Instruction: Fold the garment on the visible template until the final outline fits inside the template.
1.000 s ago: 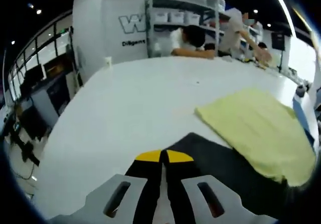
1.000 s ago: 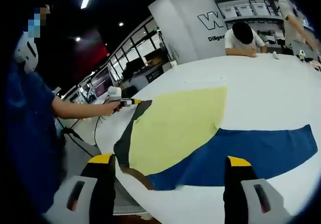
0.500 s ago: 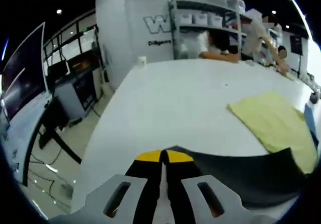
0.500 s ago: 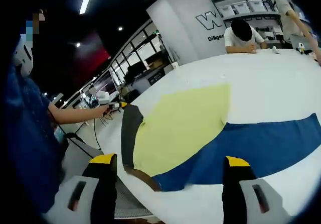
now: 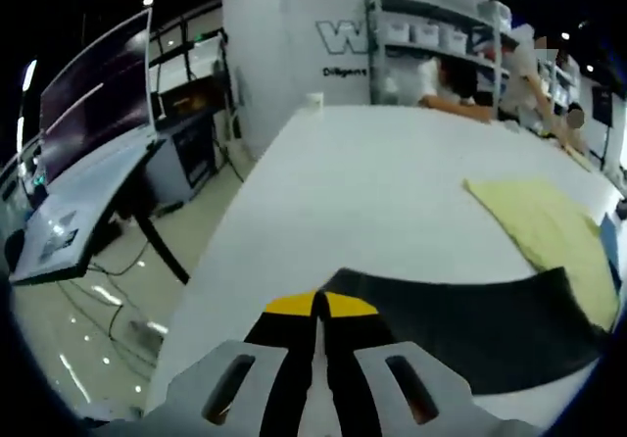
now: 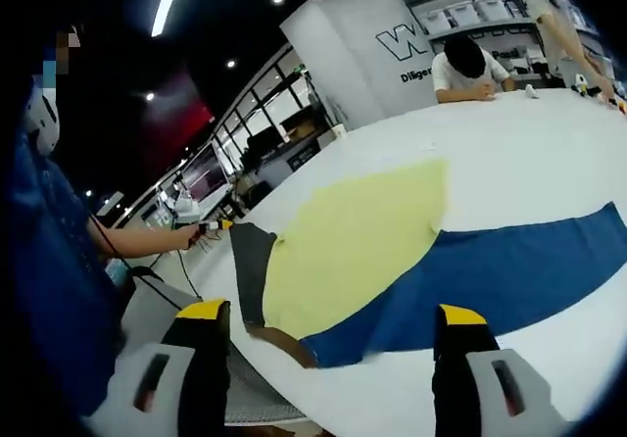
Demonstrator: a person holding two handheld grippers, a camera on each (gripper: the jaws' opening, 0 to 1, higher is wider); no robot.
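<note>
Left hand-held gripper [image 5: 318,305] pinches the dark cloth [image 5: 470,324] at its edge. Right hand-held gripper [image 6: 328,329] is wide, w/ nothing in it. Yellow garment [image 6: 358,246] lies flat on the counter [image 6: 549,143], partly over a blue sheet [image 6: 509,270]. Folding looks barely started.

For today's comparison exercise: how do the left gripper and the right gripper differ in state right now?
The left gripper has its jaws shut on the dark garment and is lifting its edge; the right gripper has its jaws wide apart and holds nothing. The left gripper touches cloth, while the right gripper hangs above the blue template. Both have yellow-tipped black jaws.
</note>
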